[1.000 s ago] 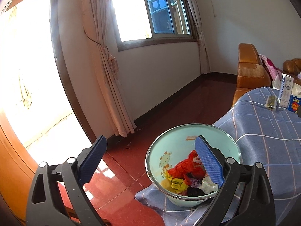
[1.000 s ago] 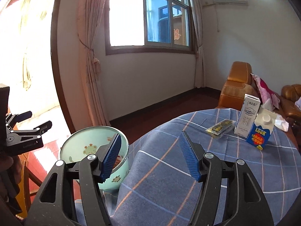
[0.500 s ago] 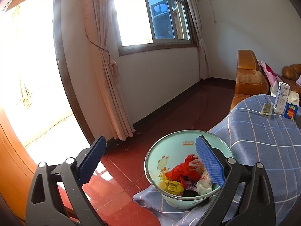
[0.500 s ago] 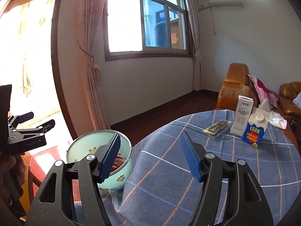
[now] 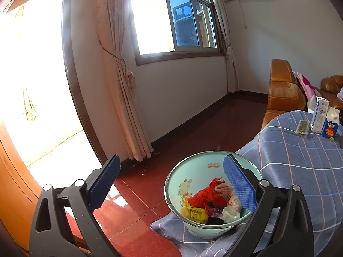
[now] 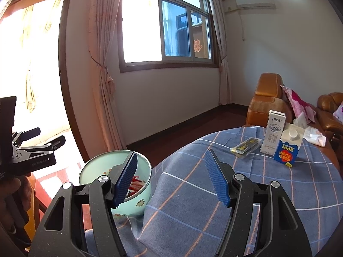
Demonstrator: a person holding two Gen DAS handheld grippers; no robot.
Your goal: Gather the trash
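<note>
From my left gripper [image 5: 171,182], fingers apart and holding nothing, I see the basin [image 5: 193,177] with crumpled trash [image 5: 211,203] inside, at the table's edge. From my right gripper [image 6: 171,177], also apart and empty, the basin [image 6: 96,165] is left, and a blue carton [image 6: 288,147], white carton [image 6: 273,135] and wrapper [image 6: 246,146] wait on the tablecloth [image 6: 214,214].

Both views have swung slightly left. The basin [image 6: 116,171] now shows more fully, and the cartons [image 6: 280,141] sit nearer frame centre.

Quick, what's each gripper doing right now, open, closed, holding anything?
Left gripper: open, holding nothing; the trash bowl lies beyond it.
Right gripper: open, empty, over the blue checked cloth.
</note>
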